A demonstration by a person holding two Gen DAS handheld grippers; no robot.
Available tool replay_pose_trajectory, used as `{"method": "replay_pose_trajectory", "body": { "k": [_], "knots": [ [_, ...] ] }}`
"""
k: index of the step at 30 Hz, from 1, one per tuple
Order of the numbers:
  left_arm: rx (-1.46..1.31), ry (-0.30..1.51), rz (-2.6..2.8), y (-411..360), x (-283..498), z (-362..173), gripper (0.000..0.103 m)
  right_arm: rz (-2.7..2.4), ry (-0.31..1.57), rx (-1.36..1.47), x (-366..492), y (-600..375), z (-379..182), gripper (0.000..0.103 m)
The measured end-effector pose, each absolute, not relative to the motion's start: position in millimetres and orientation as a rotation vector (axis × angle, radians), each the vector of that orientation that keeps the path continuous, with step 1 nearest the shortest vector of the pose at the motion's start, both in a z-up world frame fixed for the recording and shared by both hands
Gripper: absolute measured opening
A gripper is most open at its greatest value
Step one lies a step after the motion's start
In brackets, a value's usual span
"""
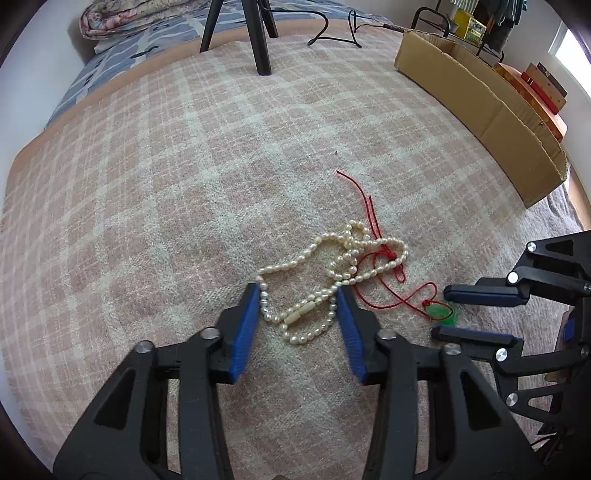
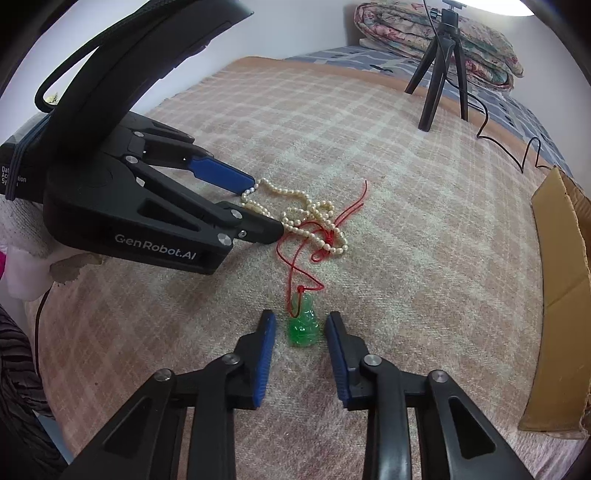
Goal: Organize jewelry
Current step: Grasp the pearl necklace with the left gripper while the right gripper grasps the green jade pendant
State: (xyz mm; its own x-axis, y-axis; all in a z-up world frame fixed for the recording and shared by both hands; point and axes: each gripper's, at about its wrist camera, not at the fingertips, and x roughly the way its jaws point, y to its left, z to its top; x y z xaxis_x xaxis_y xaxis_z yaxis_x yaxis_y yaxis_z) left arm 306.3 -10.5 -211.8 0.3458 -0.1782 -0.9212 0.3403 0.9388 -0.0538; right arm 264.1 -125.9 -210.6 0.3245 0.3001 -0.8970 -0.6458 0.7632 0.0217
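A white pearl necklace [image 1: 301, 313] [image 2: 295, 194] lies bunched on the plaid blanket [image 1: 166, 184], tangled with a red cord [image 1: 371, 210] [image 2: 291, 266]. The cord ends in a green carved pendant [image 1: 441, 312] [image 2: 303, 328]. My left gripper [image 1: 297, 288] [image 2: 266, 206] points down over the near loop of pearls. Its blue pads stand either side of the loop, at the strands but not squeezing them. My right gripper [image 2: 300, 314] [image 1: 440, 312] straddles the pendant, with a gap showing on both sides of it.
A flattened cardboard box [image 1: 480, 107] [image 2: 561, 295] stands on edge along the right side of the bed. A black tripod [image 1: 258, 37] [image 2: 439, 74] and its cable [image 1: 332, 33] sit at the far end, with a folded quilt [image 1: 107, 18] behind.
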Motion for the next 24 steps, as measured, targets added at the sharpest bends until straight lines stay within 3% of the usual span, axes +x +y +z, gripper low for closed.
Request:
{"method": "replay_pose_trajectory", "body": {
  "k": [3,4,24],
  "knots": [
    [0.135,1.166,-0.338,-11.6,310.5,-211.3,0.009,0.638,1.07,-0.383,264.1,-124.0,-210.5,0.015],
    [0.125,1.167,-0.339,-11.1,310.8,-210.8,0.007,0.636,1.067,-0.39,263.5,-122.9,-210.1,0.015],
    [-0.096,0.994,-0.365,11.4,299.1,-132.8,0.005,0.618,0.952,-0.374,245.3,-131.6,-170.6,0.015]
  ]
}}
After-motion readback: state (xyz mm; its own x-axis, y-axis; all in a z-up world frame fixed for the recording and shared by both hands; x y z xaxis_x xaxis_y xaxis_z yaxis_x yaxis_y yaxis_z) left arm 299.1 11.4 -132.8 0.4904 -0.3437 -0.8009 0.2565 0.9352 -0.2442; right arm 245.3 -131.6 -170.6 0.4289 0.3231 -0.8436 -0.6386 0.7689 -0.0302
